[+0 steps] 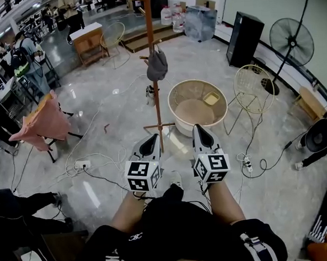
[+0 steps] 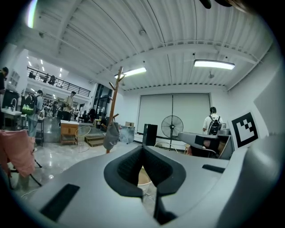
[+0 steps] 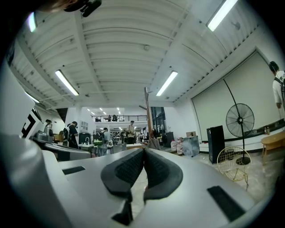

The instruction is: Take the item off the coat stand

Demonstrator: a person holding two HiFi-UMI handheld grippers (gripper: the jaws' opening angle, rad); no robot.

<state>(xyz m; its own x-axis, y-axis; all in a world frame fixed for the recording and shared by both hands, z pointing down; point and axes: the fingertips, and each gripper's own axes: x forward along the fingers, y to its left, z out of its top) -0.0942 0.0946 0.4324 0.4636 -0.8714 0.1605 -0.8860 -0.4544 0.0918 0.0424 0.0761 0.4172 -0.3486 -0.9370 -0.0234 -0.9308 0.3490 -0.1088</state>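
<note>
A tall wooden coat stand (image 1: 150, 28) rises from the shiny floor ahead of me, with a grey cloth item (image 1: 157, 66) hanging from a peg partway up. Both grippers are held low in front of my body, short of the stand's foot. My left gripper (image 1: 151, 138) is shut and empty, just left of the pole's base. My right gripper (image 1: 198, 128) is also shut and empty, to the right of it. The left gripper view has the stand (image 2: 115, 107) and the grey item (image 2: 111, 136) far off, beyond the closed tips (image 2: 142, 148). From the right gripper (image 3: 144, 150), the stand (image 3: 147, 111) is distant.
A round beige tub (image 1: 198, 106) sits right of the stand, with a wire chair (image 1: 253, 88), a black cabinet (image 1: 244, 38) and a standing fan (image 1: 290, 42) beyond. A pink cloth on a rack (image 1: 41, 123) is at left. Cables and a power strip (image 1: 81, 164) lie on the floor.
</note>
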